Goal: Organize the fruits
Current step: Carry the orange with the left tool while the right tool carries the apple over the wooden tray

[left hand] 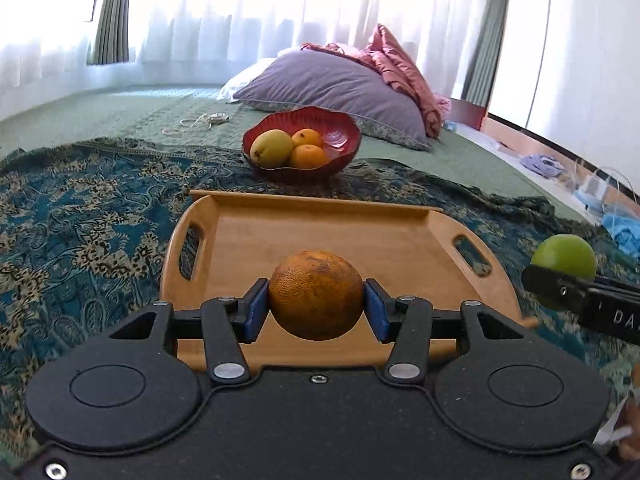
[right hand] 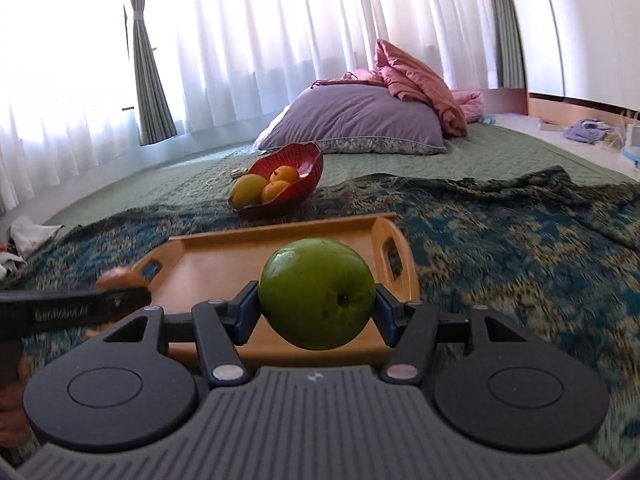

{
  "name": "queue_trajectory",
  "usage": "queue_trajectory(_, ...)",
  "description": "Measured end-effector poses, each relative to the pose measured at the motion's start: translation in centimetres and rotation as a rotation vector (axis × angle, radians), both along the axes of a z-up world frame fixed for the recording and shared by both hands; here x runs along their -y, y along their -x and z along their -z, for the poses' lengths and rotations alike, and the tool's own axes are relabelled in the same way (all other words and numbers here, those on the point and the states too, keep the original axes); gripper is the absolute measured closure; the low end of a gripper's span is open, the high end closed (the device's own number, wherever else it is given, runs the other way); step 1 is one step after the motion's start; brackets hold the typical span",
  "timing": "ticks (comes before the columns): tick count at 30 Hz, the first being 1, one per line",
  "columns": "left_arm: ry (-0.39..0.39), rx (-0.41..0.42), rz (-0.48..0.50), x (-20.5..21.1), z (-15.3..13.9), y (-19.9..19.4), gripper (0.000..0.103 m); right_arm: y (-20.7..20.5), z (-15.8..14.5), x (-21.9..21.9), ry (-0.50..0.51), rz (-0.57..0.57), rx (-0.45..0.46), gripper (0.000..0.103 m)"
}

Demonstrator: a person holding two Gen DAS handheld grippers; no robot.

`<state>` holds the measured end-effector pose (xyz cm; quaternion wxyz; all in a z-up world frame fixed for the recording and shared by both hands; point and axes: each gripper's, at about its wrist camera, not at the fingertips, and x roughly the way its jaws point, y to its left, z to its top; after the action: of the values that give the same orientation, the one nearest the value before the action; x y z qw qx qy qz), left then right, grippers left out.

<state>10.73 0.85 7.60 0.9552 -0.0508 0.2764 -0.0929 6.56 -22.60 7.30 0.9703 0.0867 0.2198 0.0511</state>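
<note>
The orange (left hand: 316, 294) sat clamped between the blue pads (left hand: 251, 310) of the left gripper (left hand: 316, 308), whose jaws were narrowed onto its sides; it hung above the near half of the wooden tray (left hand: 256, 240), clear of the tray floor. Its skin was rough and carried dark blotches near the top. The green apple (right hand: 317, 294) was gripped in the same way by the right gripper (right hand: 316, 312), its jaws pressed against the fruit on both sides, with the small dark pit at one end of the fruit facing the camera. In the right wrist view the apple was held over the near right part of the tray, and the left gripper with its orange showed at the left edge, just beside the tray's left handle slot.

The tray itself, a bamboo-coloured one with a cut-out handle at each end, lay with its floor bare on a blue and gold patterned blanket (left hand: 80, 220) spread over the bed (left hand: 120, 112). Beyond the tray's far rim stood a red bowl (left hand: 344, 128) at the blanket's far edge, holding a yellow-green mango (left hand: 272, 148) and two small oranges (left hand: 308, 156). Farther back a purple pillow (left hand: 332, 84) rested on the green quilt, with a pink bundle of bedding (left hand: 396, 64) leaning on it. White curtains (left hand: 260, 8) filled the wall behind.
</note>
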Motion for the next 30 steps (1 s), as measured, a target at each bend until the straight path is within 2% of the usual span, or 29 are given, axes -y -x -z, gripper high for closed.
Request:
queue_trajectory(5,0.011,-0.038,-0.006,-0.7,-0.1,-4.2,0.055,-4.4,-1.0,0.0,0.064,-0.030,-0.043,0.041)
queue_trajectory(16,0.026,-0.149,-0.067,-1.4,0.9,-13.1,0.055,-13.8,0.1,1.0,0.015,-0.010,-0.214,0.041)
queue_trajectory(21,-0.034,-0.168,-0.086,-0.9,2.1,-15.7,0.055,-17.5,1.0,0.8,0.013,0.001,-0.266,0.041)
queue_trajectory(30,-0.049,-0.196,-0.097,-0.8,3.7,-18.4,0.055,-21.7,3.0,-0.4,0.027,0.013,-0.335,0.041)
